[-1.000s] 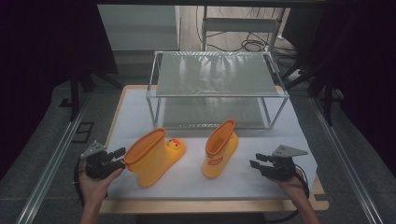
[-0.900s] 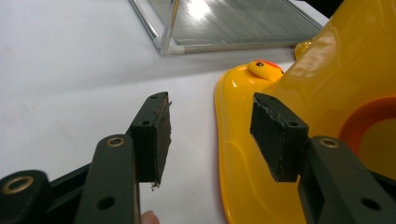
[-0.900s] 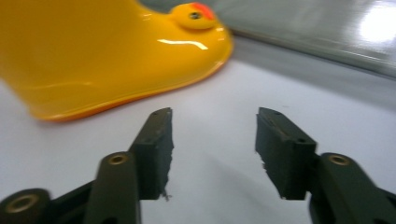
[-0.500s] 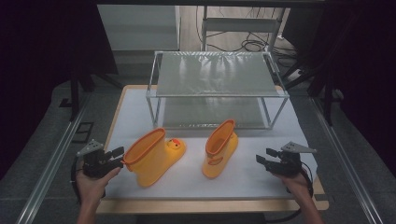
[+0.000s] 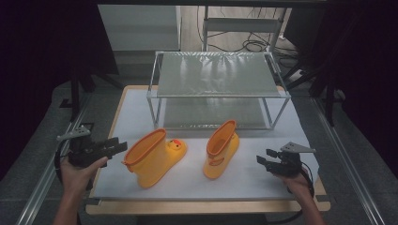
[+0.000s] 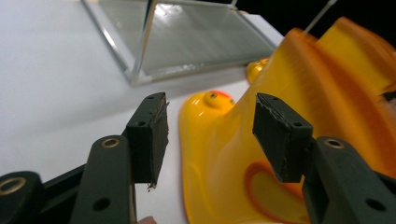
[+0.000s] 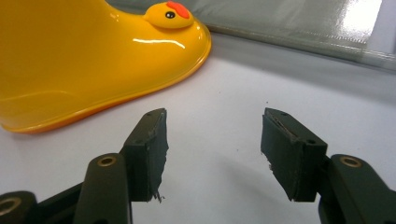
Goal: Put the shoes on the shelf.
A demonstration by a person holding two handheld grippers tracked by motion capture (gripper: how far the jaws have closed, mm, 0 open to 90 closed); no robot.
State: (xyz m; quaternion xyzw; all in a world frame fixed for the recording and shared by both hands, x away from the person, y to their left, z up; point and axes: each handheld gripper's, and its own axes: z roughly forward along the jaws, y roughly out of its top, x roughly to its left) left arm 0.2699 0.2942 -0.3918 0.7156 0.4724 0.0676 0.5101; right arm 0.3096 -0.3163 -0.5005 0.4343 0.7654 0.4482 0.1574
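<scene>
Setting reads as a lab or test bench for recording handling work, not a home. A white-topped table (image 5: 197, 183) stands inside a metal frame rail (image 5: 47, 178) on grey carpet, with black curtains (image 5: 42, 56) closing off both sides. A bare metal-framed shelf rack (image 5: 218, 75) sits on the table, and loose cables (image 5: 248, 46) lie on the floor behind it.
</scene>
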